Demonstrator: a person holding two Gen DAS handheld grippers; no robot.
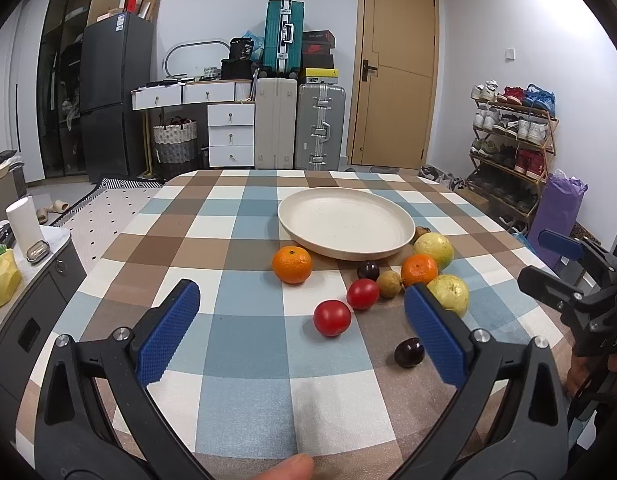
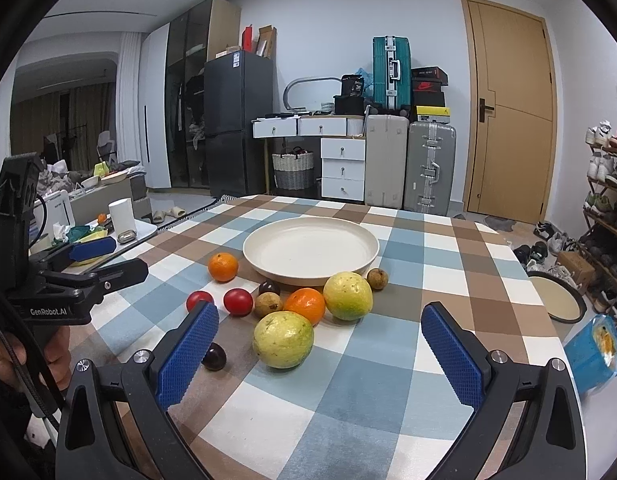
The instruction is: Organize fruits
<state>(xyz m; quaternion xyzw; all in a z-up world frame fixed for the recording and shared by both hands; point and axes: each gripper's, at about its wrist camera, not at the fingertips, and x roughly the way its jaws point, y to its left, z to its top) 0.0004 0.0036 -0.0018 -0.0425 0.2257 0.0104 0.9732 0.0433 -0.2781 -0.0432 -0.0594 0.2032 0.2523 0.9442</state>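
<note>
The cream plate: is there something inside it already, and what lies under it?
The cream plate holds nothing; its whole inner surface shows bare. It rests on the checked tablecloth. All fruits, such as the nearest guava, lie outside it. The cloth directly under it is covered.

An empty cream plate (image 2: 311, 251) sits on the surface; before it cluster two oranges (image 2: 223, 267), two yellow-green guavas (image 2: 283, 339), two red tomatoes (image 2: 238, 301), dark plums (image 2: 214, 356) and brown longans (image 2: 377, 278).
</note>
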